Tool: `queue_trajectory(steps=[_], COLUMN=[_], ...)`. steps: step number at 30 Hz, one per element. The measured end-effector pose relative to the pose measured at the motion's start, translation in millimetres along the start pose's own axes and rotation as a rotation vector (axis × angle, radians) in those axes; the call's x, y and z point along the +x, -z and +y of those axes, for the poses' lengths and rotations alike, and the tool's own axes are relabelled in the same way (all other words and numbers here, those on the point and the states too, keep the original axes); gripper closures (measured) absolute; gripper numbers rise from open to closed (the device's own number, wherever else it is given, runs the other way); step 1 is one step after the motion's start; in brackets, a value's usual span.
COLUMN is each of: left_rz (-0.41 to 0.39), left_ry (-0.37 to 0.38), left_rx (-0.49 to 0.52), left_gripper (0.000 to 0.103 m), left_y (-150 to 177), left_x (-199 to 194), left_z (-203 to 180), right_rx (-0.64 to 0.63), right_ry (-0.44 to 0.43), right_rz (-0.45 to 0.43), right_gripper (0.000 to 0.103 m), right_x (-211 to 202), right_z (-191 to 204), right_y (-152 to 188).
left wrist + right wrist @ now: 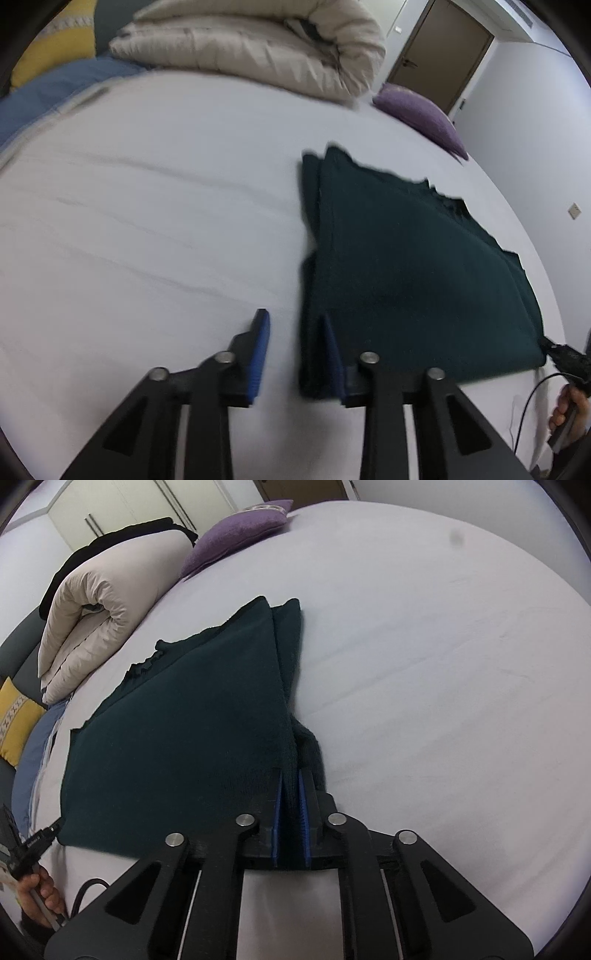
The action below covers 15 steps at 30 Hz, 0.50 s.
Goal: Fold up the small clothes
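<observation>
I have the dark green garment [413, 266] lying folded on the white bed sheet [147, 206], toward the near edge of the bed, with its layers stacked and a ragged edge on the far side. My right gripper [290, 808] is pinched together on the corner fold nearest me, the blue pads [277, 805] squeezing a thick ridge of cloth between them; I hold it there so the stacked layers stay together and do not slide apart. My left gripper [295, 350] stands with its jaws apart over the opposite near corner, one pad on the bare sheet and the other at the cloth's edge. The picture is blurred there, so I cannot say for sure whether that pad touches the fabric, but nothing is pressed between the two. I judge the fold is nearly finished and this is a tidying of the edges. A rolled beige duvet [258, 48] and a purple cushion [421, 114] sit well apart at the far side, leaving me room to work. The pinched corner could pull the top layer askew if I lift it.
</observation>
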<state>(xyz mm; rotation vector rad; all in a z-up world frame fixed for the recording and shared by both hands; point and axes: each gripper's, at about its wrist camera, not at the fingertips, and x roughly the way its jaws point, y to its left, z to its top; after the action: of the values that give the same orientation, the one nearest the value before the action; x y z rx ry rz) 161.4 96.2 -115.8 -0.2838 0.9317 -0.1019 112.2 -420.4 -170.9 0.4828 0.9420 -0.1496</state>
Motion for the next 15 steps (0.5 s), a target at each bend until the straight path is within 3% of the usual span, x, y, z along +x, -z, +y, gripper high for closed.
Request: queue_trajectory(steps=[2,5,11,13,15], left_rz=[-0.057,-0.115,-0.162,-0.157,-0.132], left_ry=[-0.018,-0.026,-0.005,0.000,-0.024], left_rx=[0.028,0.098,0.200,0.226,0.268], left_gripper=[0.068,0.067,0.061,0.061,0.061], left_y=[-10.0,-31.4,-79.4,-91.4,-100.0], left_x=[-15.5,-20.7,20.4,42.1,70.9], left_z=[-8.3,-31.4,-95.9,-114.7,-133.8], right_rx=[0.014,-0.004,-0.079,-0.068,-0.039], right_ry=[0.039,0.053,-0.176,-0.294,-0.355], right_rz=[-0.055,-0.116,-0.106,-0.064,-0.018], right_gripper=[0.080,0.079,0.079,0.079,0.079], right_x=[-15.5,-32.3,-11.2,20.3,51.6], right_z=[1.7,12.8,79.3,103.5,119.9], right_y=[-4.0,-14.4,-45.9,-58.5,-67.4])
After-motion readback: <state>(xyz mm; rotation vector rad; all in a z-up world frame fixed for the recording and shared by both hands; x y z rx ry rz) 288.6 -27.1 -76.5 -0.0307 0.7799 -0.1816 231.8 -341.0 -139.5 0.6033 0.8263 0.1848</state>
